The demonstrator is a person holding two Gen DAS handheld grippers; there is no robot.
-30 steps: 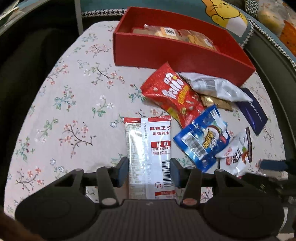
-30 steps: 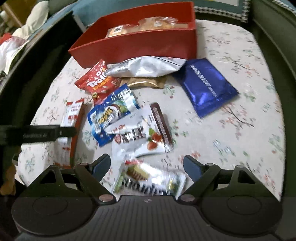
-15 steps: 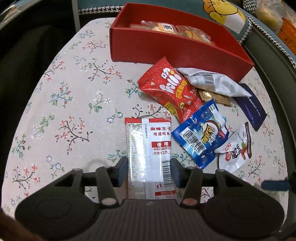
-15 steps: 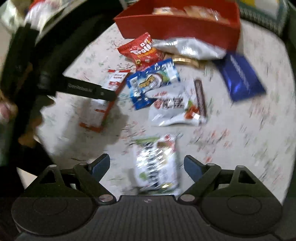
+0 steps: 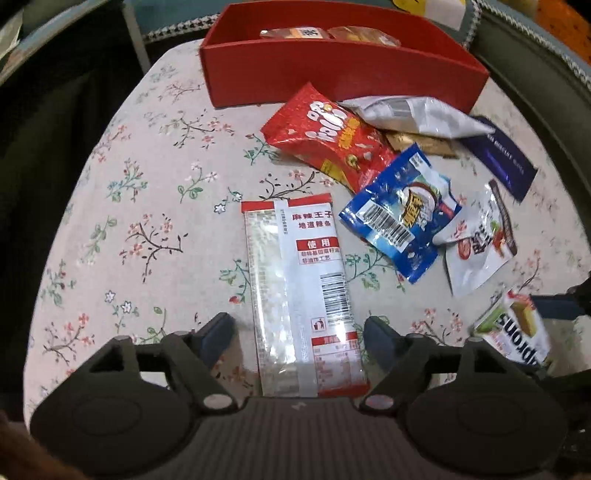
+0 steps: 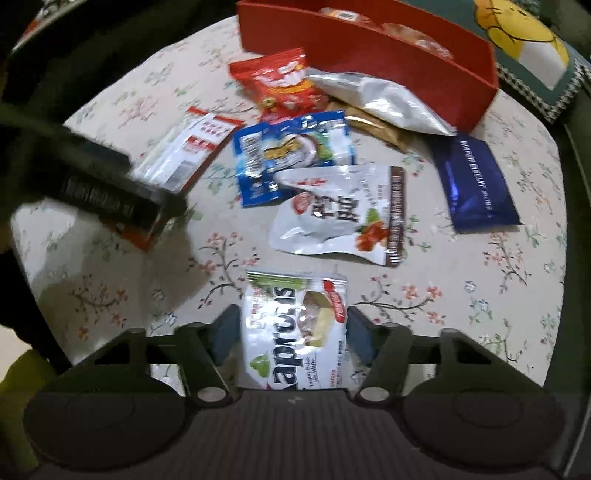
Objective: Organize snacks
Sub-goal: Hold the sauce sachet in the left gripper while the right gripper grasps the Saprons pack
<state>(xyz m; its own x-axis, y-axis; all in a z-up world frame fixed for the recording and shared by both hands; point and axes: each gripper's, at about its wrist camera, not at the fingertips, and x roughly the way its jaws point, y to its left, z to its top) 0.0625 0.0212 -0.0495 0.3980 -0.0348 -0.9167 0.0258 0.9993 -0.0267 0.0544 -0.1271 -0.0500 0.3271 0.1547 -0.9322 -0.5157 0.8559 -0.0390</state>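
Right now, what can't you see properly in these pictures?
- Red box contents: left wrist view, the near wall hides most.
- Gold packet: right wrist view, mostly under the silver bag.
- Long white packet: right wrist view, near end behind the blurred left gripper.

Your left claw (image 5: 300, 328) has just been opening; its jaws stand wide, clear on both sides of the long red-and-white packet (image 5: 301, 291) that lies flat between them on the floral bench (image 5: 147, 221). Right of that packet: blue snack bag (image 5: 400, 218), touching the white pouch (image 5: 476, 243) beside it. Red snack bag (image 5: 325, 136) lies farther up, silver bag (image 5: 417, 116) and gold wrapper (image 5: 421, 142) beside it, dark blue packet (image 5: 502, 162) far right. Red box (image 5: 332, 70) at the back with wrapped snacks (image 5: 328, 34) inside. A green-and-white wafer pack (image 5: 517, 332) shows at the right edge, partly blurred.
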